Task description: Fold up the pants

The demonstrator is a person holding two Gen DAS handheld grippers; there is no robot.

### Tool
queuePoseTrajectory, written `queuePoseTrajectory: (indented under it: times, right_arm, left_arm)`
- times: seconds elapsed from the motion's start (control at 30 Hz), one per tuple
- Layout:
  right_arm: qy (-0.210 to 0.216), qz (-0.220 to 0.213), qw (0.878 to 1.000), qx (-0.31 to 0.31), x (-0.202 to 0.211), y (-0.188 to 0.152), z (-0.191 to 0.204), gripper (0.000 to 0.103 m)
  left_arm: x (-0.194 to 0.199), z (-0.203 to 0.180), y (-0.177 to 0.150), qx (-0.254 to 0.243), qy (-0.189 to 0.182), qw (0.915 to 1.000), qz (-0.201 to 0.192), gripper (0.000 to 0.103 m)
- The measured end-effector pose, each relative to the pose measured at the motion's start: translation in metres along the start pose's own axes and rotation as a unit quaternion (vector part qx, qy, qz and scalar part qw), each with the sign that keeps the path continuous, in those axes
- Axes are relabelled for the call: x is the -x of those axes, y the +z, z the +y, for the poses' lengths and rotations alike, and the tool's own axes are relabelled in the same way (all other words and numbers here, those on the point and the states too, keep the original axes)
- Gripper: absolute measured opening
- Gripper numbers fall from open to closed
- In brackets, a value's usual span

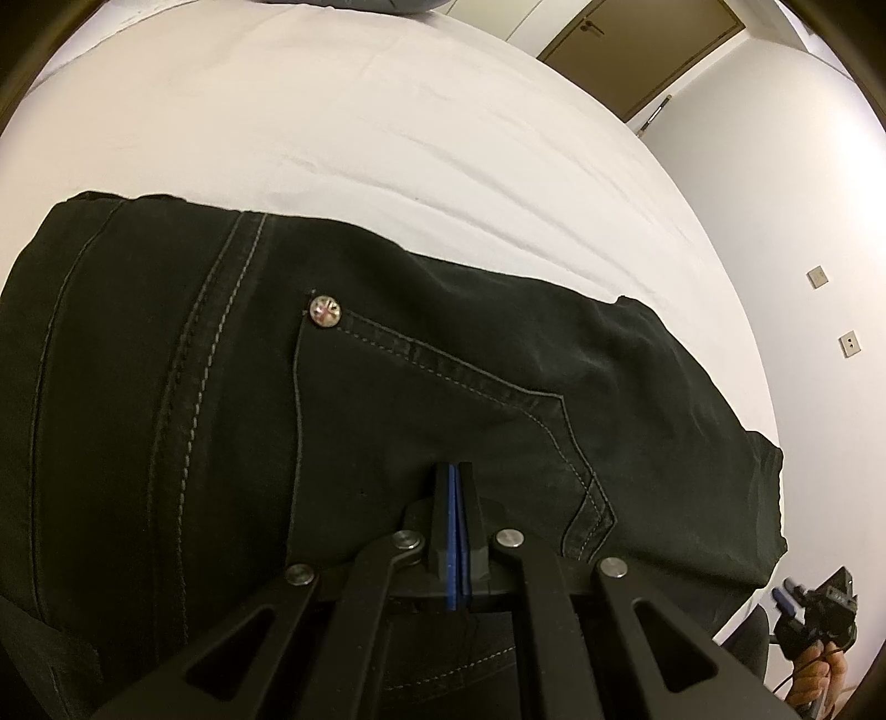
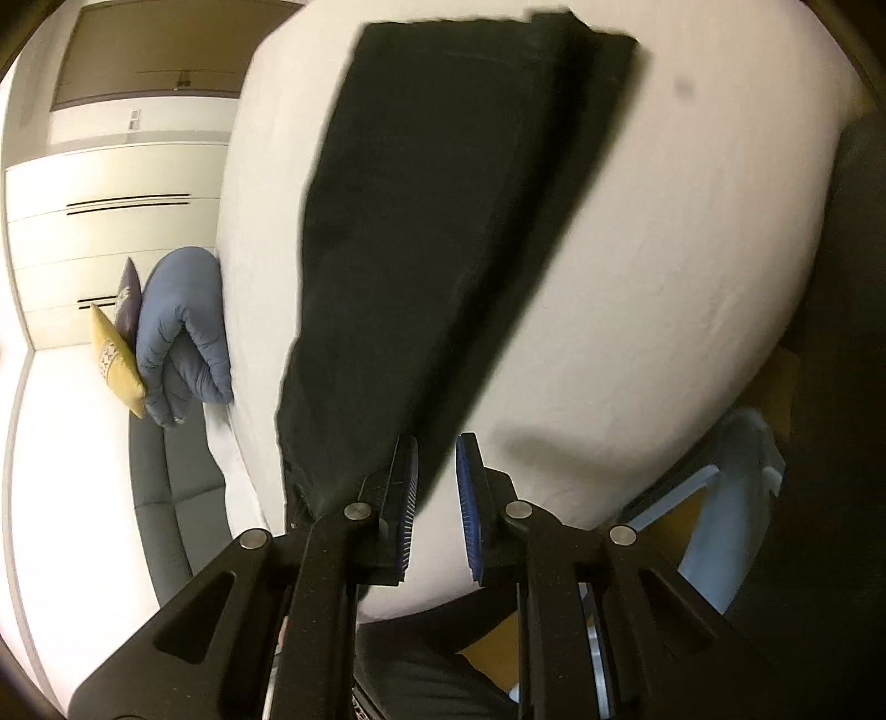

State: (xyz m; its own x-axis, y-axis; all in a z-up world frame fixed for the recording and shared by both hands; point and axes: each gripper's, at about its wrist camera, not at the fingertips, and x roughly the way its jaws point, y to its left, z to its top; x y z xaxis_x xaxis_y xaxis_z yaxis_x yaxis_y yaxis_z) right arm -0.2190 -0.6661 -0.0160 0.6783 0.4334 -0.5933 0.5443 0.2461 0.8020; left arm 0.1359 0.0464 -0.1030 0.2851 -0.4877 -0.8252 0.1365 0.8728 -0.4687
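Black pants [image 1: 387,399] lie flat on the white bed [image 1: 332,111], showing a back pocket with a metal rivet [image 1: 325,311]. My left gripper [image 1: 455,468] hovers over the pocket area, shut, its blue pads pressed together with no cloth visible between them. In the right wrist view a pant leg [image 2: 443,221] stretches away across the sheet. My right gripper [image 2: 436,440] sits at the leg's near end. Its jaws stand a little apart, the cloth's edge lies in the gap against the left pad [image 2: 411,482], and the pads do not press it. The right gripper [image 1: 814,603] also shows in a hand at the left view's lower right.
A folded blue quilt [image 2: 183,332] and a yellow cushion [image 2: 116,365] sit at the far side of the bed. A brown door [image 1: 642,50] and wall sockets [image 1: 849,343] lie beyond the bed. A pale blue chair [image 2: 736,498] stands near the bed's edge on the right.
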Motion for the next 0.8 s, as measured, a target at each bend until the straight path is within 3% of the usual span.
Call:
queuePoseTrajectory:
  times: [0.13,0.27,0.33,0.67,0.8]
  right_arm:
    - [0.058,0.037,0.998,-0.002,-0.019,-0.005,0.015,0.016]
    - [0.030,0.062,0.998,-0.010,-0.044,-0.013,0.016,0.016]
    - [0.036,0.075,0.996,-0.031,-0.056,-0.016,0.013,0.016]
    - [0.031,0.072,0.996,-0.049,-0.080,-0.018,0.009,0.017]
    - [0.049,0.070,0.994,-0.063,-0.090,-0.017,0.004,0.018]
  left_arm:
    - [-0.001,0.002,0.008,-0.005,0.005,1.0000,0.003,0.006]
    - [0.006,0.014,0.015,0.006,0.002,1.0000,0.002,0.006]
    - [0.006,0.016,0.014,0.011,0.000,0.9999,0.001,0.006]
    - [0.003,0.012,0.013,0.005,0.004,1.0000,0.002,0.006]
    - [0.000,0.006,0.013,0.003,0.005,1.0000,0.002,0.006]
